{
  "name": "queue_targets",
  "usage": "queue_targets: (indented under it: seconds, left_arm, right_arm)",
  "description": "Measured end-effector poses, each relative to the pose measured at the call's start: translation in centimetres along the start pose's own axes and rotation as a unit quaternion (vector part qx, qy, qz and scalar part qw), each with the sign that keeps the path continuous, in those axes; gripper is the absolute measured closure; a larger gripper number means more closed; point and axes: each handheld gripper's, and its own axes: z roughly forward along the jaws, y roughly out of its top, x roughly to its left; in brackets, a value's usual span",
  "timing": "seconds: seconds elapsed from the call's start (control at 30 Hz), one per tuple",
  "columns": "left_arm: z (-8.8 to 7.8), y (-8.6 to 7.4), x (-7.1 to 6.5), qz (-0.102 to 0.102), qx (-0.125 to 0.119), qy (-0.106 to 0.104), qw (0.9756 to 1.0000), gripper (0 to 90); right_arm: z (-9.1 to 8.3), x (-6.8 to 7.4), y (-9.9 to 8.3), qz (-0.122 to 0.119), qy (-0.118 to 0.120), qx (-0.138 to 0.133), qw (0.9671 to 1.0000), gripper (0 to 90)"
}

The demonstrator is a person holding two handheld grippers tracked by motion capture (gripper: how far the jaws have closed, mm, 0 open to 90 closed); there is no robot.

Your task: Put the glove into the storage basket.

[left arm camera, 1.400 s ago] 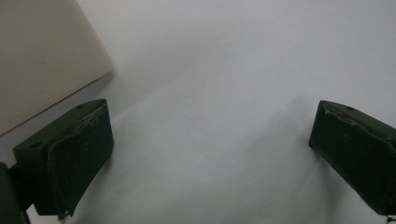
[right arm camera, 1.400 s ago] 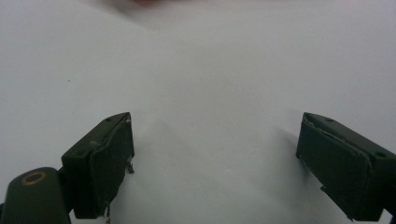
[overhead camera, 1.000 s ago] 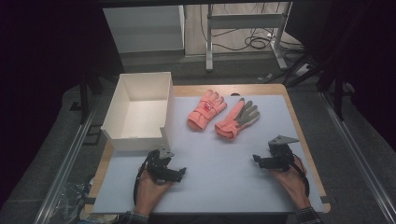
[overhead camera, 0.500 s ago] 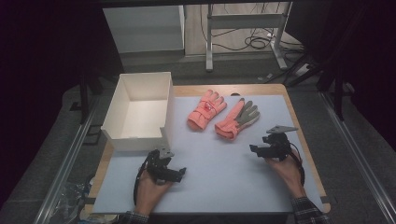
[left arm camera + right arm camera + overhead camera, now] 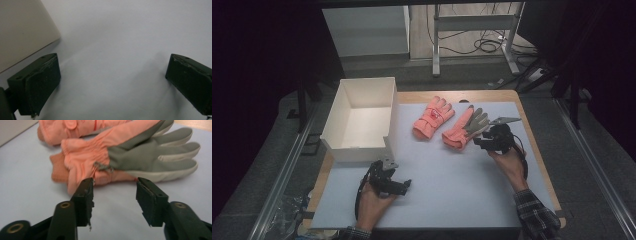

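The near glove (image 5: 120,157) lay palm-up right of centre on the mat (image 5: 452,175), touching the second glove (image 5: 432,117). The right gripper (image 5: 113,188) had just been closing, its jaws short of the cuff, nothing between them. The left gripper (image 5: 112,82) rested released near the box (image 5: 362,120). The glove was likely light, soft and floppy; the thick gathered cuff offered the surest hold.
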Motion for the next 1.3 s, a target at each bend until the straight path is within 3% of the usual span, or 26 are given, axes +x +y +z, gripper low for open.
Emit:
queue_targets:
  seconds: [0.43,0.53,0.6,0.9,1.0,1.1,1.2,1.3]
  left_arm:
    - [0.0,0.0,0.0,0.0,0.0,0.0,1.0,0.0]
    - [0.0,0.0,0.0,0.0,0.0,0.0,1.0,0.0]
    - [0.0,0.0,0.0,0.0,0.0,0.0,1.0,0.0]
    - [0.0,0.0,0.0,0.0,0.0,0.0,1.0,0.0]
    - [0.0,0.0,0.0,0.0,0.0,0.0,1.0,0.0]
    - [0.0,0.0,0.0,0.0,-0.001,0.0,1.0,0.0]
    - [0.0,0.0,0.0,0.0,-0.001,0.0,1.0,0.0]
    - [0.0,0.0,0.0,0.0,0.0,0.0,1.0,0.0]
  right_arm:
    - [2.6,-1.8,3.3,0.013,-0.032,-0.004,0.9994,55.6]
    - [3.0,-1.8,3.6,0.014,-0.034,-0.005,0.9993,55.1]
    - [3.8,-1.8,4.0,0.015,-0.036,-0.002,0.9992,49.7]
    - [6.5,-2.3,3.2,0.021,-0.043,0.031,0.9984,49.4]
    - [6.8,-2.5,2.7,0.033,-0.041,0.031,0.9982,68.1]
    - [6.8,-2.5,2.5,0.04,-0.035,0.029,0.9982,79.2]
    - [6.6,-2.5,2.4,0.034,-0.03,0.028,0.9986,86.6]
    - [6.5,-2.4,2.4,0.032,-0.032,0.024,0.9987,88.0]
